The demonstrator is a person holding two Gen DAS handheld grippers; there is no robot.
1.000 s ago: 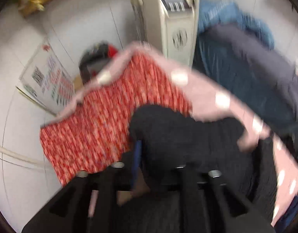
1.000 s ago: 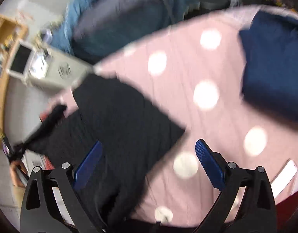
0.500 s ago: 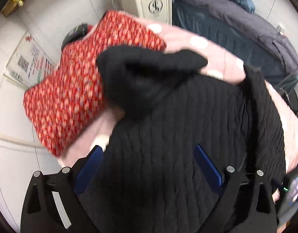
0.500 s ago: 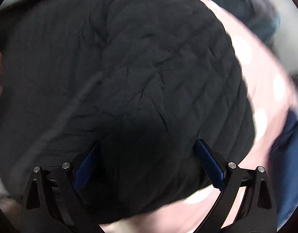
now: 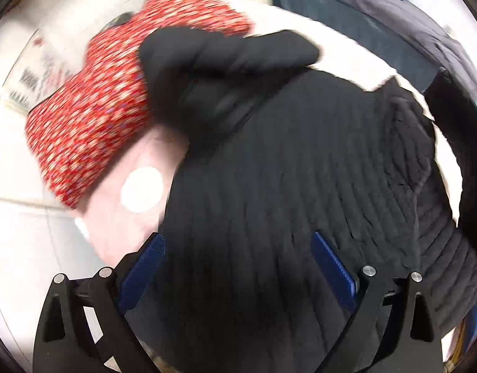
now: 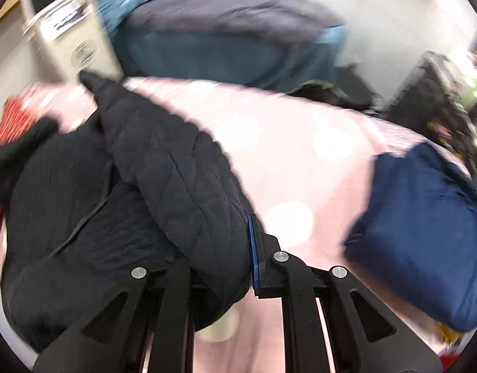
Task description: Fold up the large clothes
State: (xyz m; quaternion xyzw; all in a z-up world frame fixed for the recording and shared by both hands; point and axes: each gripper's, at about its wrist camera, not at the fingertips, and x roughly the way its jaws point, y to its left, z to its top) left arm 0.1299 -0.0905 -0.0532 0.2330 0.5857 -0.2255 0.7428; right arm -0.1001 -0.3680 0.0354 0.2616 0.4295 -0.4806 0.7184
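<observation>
Left hand-held gripper (image 5: pixel 238 267) spread above black jacket (image 5: pixel 300 171); right hand-held gripper (image 6: pixel 235 248) closing on jacket.

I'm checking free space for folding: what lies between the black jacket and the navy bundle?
Only bare pink dotted blanket separates black jacket and navy bundle, in the right wrist view.

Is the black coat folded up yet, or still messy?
Still messy. The black coat lies rumpled on the pink spotted cover, one sleeve flopped over.

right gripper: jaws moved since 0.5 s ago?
Yes. The right gripper stood wide over the black quilted jacket; its jaws are now closing on a jacket fold, and the pink dotted cover shows beside them.
</observation>
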